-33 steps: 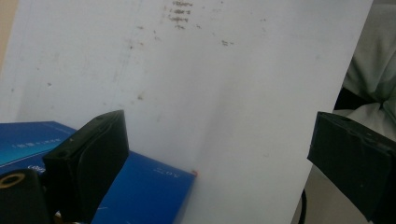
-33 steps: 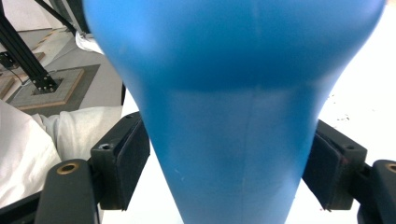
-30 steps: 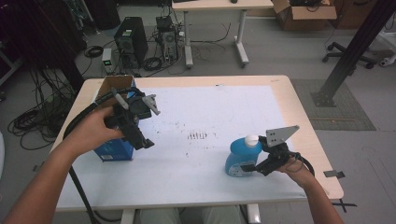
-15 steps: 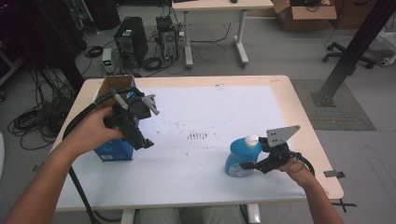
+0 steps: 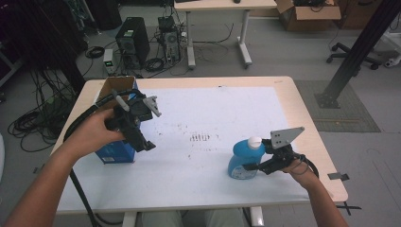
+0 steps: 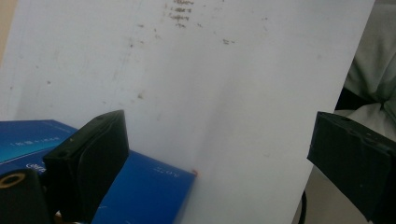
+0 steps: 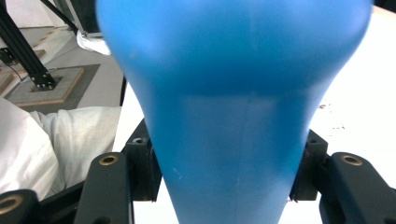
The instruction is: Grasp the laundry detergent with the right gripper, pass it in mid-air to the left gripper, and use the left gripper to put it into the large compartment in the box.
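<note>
White paper covers the tabletop [image 5: 213, 99], cables and a computer tower on the floor behind. At left, the left tongs [image 5: 140, 124] hover spread, holding nothing, above a blue box [image 5: 116, 152]. At right, the right tongs [image 5: 253, 166] have just been closing and now pinch the blue bottle [image 5: 242, 163] standing near the front edge; lifting looks possible next.

the blue bottle [image 7: 224, 116] looks smooth plastic with soft shine, the blue box [image 5: 116, 152] is glossy cardboard, and the table [image 5: 302, 118] has a pale wood edge.
</note>
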Motion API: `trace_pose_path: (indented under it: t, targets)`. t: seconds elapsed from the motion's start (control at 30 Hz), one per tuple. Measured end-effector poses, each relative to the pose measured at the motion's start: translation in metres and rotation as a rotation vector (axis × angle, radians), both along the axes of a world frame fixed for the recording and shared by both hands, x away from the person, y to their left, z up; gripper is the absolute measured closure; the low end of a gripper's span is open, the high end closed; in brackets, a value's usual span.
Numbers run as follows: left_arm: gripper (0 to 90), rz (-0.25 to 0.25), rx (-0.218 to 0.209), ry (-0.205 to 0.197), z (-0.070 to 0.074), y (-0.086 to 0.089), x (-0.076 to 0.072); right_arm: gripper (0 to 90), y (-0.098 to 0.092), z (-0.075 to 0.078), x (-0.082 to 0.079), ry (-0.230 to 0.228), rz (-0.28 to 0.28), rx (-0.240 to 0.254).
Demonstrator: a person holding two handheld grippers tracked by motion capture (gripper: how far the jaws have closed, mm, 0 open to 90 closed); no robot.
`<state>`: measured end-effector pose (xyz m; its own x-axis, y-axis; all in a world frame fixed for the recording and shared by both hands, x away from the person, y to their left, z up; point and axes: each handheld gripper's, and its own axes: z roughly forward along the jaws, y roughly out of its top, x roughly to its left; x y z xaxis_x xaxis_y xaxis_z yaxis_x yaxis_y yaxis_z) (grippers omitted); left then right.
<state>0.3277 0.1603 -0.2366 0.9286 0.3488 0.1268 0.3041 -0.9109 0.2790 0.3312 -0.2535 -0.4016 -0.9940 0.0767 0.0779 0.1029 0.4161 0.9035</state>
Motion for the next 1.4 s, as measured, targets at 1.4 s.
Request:
trace_pose_path:
  t: [1.4]
  targets:
    - [5.6, -0.109, 0.01, -0.031, 0.031, -0.049, -0.02, 44.3, 0.039, 0.083, -0.007, -0.092, 0.003, -0.059]
